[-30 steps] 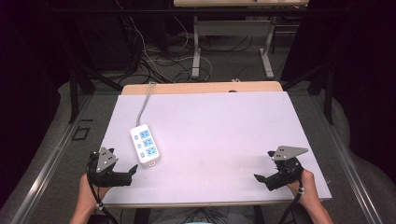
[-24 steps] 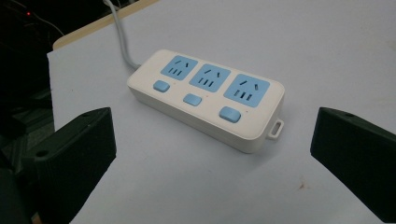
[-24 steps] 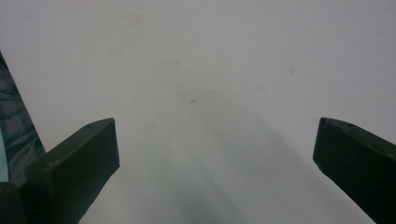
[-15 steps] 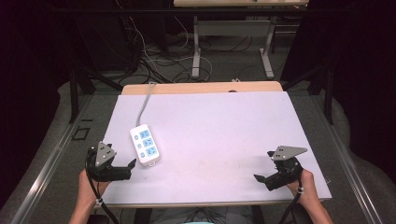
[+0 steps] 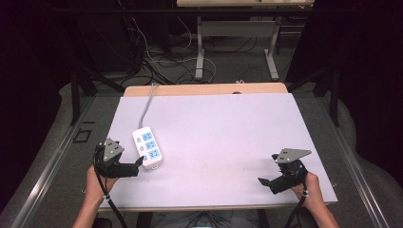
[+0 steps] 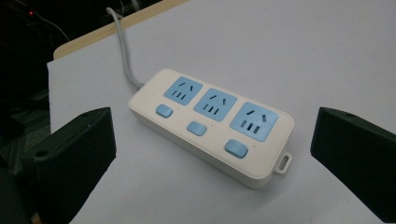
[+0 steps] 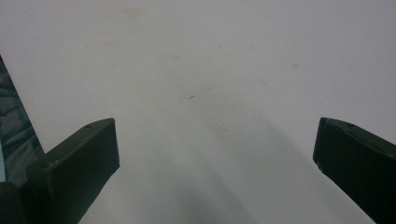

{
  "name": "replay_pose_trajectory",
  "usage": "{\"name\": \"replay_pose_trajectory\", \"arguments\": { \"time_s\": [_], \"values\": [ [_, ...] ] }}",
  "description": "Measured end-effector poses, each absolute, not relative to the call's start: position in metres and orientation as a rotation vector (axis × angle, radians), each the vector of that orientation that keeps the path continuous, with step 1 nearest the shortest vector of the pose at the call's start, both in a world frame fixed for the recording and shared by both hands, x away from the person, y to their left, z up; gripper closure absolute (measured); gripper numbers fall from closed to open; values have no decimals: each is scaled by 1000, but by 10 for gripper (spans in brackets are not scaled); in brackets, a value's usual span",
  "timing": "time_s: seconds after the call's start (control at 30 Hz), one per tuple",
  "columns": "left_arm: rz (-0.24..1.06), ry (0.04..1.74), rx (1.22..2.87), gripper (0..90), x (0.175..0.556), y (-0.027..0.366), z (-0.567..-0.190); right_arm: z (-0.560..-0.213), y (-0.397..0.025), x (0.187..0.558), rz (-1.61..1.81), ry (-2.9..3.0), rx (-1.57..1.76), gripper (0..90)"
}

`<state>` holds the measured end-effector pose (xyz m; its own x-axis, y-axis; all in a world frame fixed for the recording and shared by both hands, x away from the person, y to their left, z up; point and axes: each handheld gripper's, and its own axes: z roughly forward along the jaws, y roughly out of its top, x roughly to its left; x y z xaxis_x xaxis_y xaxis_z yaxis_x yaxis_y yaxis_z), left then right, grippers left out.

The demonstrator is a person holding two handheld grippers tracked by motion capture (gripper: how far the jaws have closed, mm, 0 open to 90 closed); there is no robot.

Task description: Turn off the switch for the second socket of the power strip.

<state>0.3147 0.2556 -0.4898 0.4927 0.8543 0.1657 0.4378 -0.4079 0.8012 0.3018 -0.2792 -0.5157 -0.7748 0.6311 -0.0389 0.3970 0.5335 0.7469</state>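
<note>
– What sort of place are we in?

– We take it for a lab or test room. We see a white-topped table (image 5: 214, 137) on a grey floor (image 5: 57, 156), ringed by black curtains (image 5: 366, 71).

– What else points to that?

– Loose cables (image 5: 161, 61) tangle on the floor behind it, beside the metal legs of a second bench (image 5: 237, 33). A power strip (image 5: 148, 146) lies on the table.

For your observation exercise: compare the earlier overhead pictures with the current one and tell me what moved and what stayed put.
The left gripper has crept rightward toward the power strip, its open fingers now at the strip's near end, nothing grasped. The power strip, its cord and the right gripper stayed where they were.
</note>
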Motion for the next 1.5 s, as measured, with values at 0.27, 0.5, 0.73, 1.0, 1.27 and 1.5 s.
{"name": "replay_pose_trajectory", "arguments": {
  "time_s": [0.27,0.5,0.73,1.0,1.27,1.5],
  "values": [
    [758,1070,2017,2,326,259,-489,-516,-280,303,1088,2480,860,0],
    [765,1082,2011,2,335,262,-489,-517,-279,303,1105,2466,856,0],
    [756,1099,2002,2,344,263,-490,-517,-279,303,1082,2484,859,0],
    [738,1119,1994,2,352,263,-491,-517,-279,304,1077,2488,854,0],
    [732,1130,1980,2,361,262,-492,-517,-279,304,1070,2499,850,0],
    [719,1135,1988,2,368,262,-493,-518,-279,304,1068,2496,863,0]
  ]
}}
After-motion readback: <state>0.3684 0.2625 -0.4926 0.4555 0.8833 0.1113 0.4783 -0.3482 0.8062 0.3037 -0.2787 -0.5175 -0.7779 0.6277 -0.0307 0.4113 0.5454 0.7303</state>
